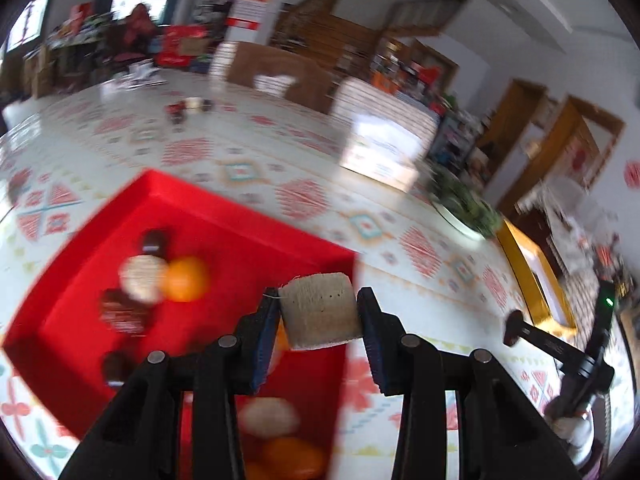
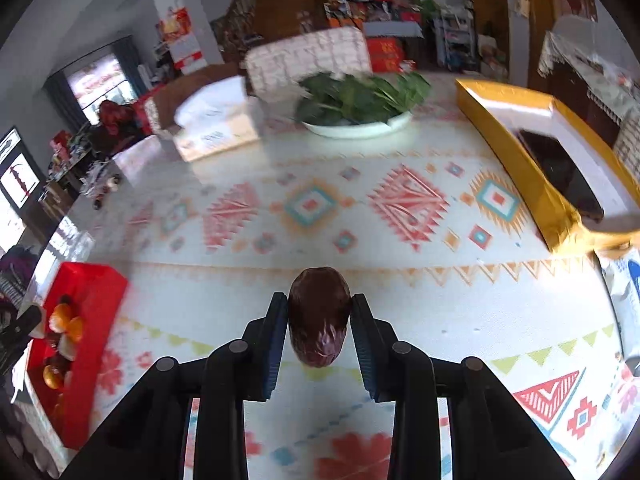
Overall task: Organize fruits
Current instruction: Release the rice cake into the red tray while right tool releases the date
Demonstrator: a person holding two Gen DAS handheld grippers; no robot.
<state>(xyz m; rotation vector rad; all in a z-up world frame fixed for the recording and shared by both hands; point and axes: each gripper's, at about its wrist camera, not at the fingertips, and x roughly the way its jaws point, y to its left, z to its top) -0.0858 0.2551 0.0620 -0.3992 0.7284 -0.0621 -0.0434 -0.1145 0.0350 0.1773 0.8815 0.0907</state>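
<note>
Both grippers loaded: left gripper (image 1: 319, 312) clamps a beige cylindrical piece (image 1: 319, 311); right gripper (image 2: 319, 322) is closed on a dark red date-like fruit (image 2: 319, 317).

Patterned tablecloth (image 2: 320, 216) covers the table. Red tray (image 1: 248, 236) with oranges (image 1: 186, 279) and dark fruits lies below and left of the left gripper. Ahead of the right gripper: plate of greens (image 2: 356, 98); ahead-right, yellow box (image 2: 516, 148). Cluttered room and chairs stand beyond.

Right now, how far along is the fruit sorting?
Partly done: the red tray already holds oranges and other pieces. In hand: the left gripper carries a beige chunk over the tray's edge, and the right gripper is shut on a dark red fruit. Both are left to drop in.
</note>
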